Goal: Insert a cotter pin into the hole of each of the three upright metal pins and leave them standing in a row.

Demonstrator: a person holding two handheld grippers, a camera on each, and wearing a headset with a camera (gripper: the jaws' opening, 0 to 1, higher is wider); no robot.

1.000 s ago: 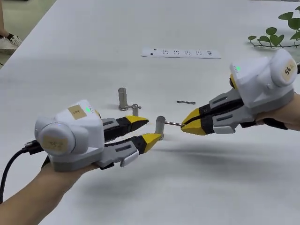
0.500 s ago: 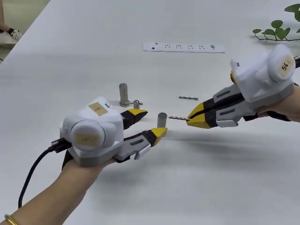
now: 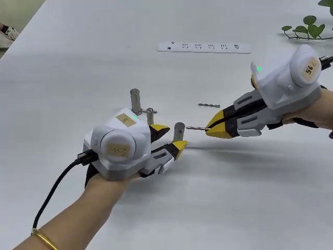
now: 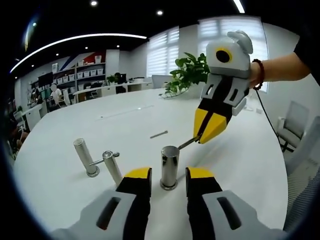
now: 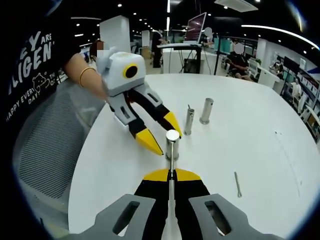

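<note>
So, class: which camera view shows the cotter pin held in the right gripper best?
The left gripper view: the cotter pin lies side-on, running from the right gripper toward the nearest metal pin. The head view shows it small and thin; the right gripper view looks along it, so it is foreshortened.

An open-plan office: rows of desks (image 4: pixel 100 91), wall shelves (image 4: pixel 75 75), a monitor (image 5: pixel 196 26), a mesh chair (image 5: pixel 50 135).
</note>
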